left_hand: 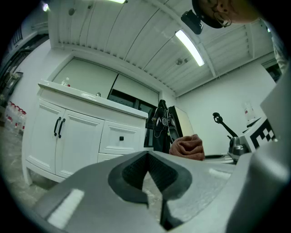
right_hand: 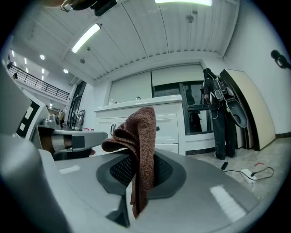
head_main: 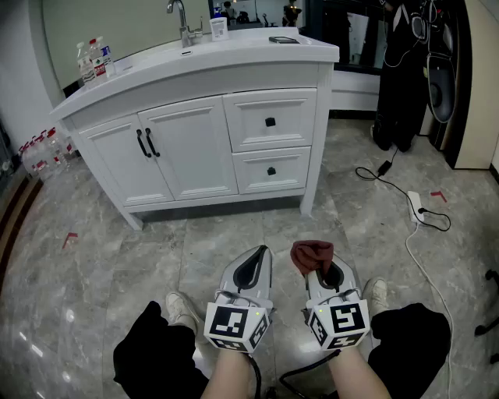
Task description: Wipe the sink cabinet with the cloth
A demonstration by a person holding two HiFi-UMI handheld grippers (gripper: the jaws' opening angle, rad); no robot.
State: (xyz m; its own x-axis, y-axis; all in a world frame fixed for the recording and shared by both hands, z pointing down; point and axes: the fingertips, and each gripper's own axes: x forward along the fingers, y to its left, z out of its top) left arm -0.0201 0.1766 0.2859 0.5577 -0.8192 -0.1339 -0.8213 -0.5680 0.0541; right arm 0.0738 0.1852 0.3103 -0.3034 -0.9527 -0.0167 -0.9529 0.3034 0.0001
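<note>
The right tongs (head_main: 323, 273) are pressed together on the cloth (head_main: 312, 255), a reddish-brown knitted rag whose bunched top stands up above the tips while a fold hangs down between the pads, as the right gripper view shows (right_hand: 141, 145). The left tongs (head_main: 257, 261) are just beside them, closed tip to tip with nothing between. Both are held low over the grey marbled floor (head_main: 234, 234), with the person's shoes (head_main: 183, 310) on either side. The white sink cabinet (head_main: 195, 132) stands well apart ahead of the tongs, with only floor tiles between. It has two doors with black handles on the left and two drawers with black knobs on the right. On its bench stand a faucet (head_main: 183, 23), two water bottles (head_main: 93, 61) at the left end, a small white container (head_main: 219, 29) beside the faucet and a flat dark object (head_main: 282, 40) near the right end. More bottles (head_main: 43, 152) stand on the floor by the cabinet's left side. To the right, a power strip (head_main: 417, 206) and its black cable trail across the floor, and dark gear (head_main: 405, 62) hangs near the wall beyond.
</note>
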